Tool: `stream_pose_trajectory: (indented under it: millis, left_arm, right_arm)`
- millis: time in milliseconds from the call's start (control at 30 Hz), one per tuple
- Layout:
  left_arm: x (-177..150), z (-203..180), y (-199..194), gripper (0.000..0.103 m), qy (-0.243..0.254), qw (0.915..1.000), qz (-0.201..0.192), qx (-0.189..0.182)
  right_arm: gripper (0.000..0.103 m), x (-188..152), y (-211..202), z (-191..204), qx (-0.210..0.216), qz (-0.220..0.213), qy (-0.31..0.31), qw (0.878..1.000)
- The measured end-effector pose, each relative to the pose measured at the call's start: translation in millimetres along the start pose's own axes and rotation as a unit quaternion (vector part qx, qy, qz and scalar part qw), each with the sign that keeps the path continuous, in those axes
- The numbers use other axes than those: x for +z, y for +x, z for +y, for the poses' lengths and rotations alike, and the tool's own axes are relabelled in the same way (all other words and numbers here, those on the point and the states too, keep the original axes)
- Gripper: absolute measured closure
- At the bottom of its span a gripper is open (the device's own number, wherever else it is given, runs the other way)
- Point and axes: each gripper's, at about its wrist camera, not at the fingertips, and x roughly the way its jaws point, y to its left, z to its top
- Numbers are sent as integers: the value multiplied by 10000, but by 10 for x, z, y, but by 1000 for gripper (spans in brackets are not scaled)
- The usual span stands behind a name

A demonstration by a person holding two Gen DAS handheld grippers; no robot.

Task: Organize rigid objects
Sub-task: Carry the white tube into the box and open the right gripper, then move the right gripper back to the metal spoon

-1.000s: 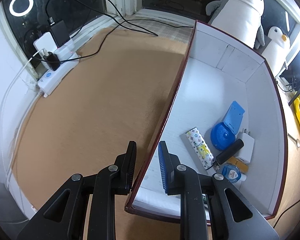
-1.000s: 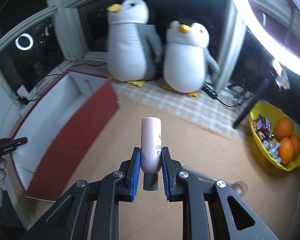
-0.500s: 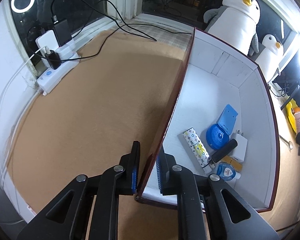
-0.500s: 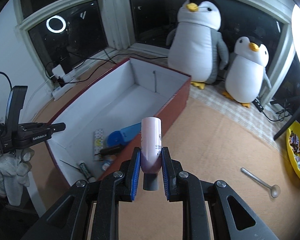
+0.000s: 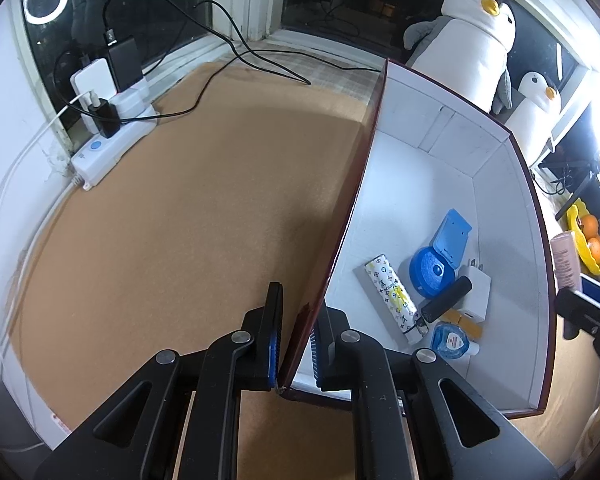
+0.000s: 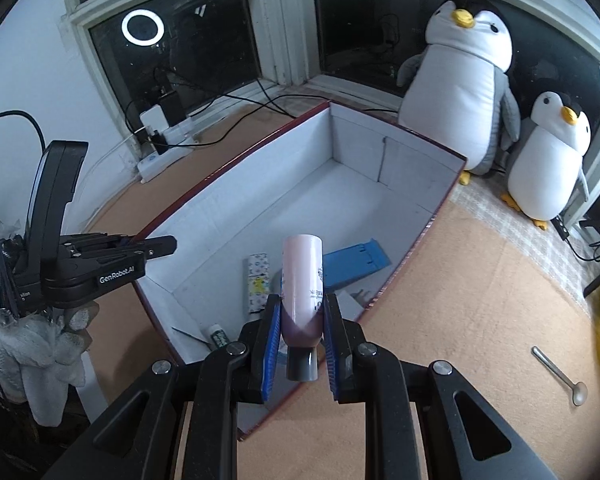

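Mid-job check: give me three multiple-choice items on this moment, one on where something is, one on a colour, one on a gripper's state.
1. Where does the metal spoon lie?
A. inside the box
B. on the brown mat outside the box
C. in the yellow bowl

2. What colour is the outside of the box?
A. dark red
B. green
C. black

3. What is the left gripper doing?
A. hanging open over the mat
B. holding the pink tube
C. clamped on the box's side wall

Key: 1 B, the spoon rests on the mat to the right of the box. 2 A, the outer wall and rim show dark red. 3 C, its pads pinch the wall near the corner, while the right gripper holds the pink tube.
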Motion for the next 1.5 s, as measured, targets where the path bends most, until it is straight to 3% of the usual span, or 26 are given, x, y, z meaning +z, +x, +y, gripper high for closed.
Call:
stream_pose_trajectory:
  millis: [533,600,667,900,1167,1500]
  left_arm:
    - [23,-12,30,93,7,10000,17,-18]
    - [28,-19,33,93,12,10000,28,-7]
    - [31,-25,36,93,16,10000,36,4]
    - [25,-36,40,93,39,10000,58,50]
    - [35,-63,40,92,91,9998,91,165]
    - [43,-121,49,91,178,9989,152,394]
  right_arm:
    - [85,24,246,214,149,147,-94,9997]
    - [76,21,229,226,145,110,-132,9997]
    - [55,21,193,232,134,12,-126,9998]
    - [54,23,58,124,127,-188,49,9997]
    - [54,-148,-253,-352,-56,-424,405,9983]
    - [54,-576,-447,-1232,-501,-297,1006,9932]
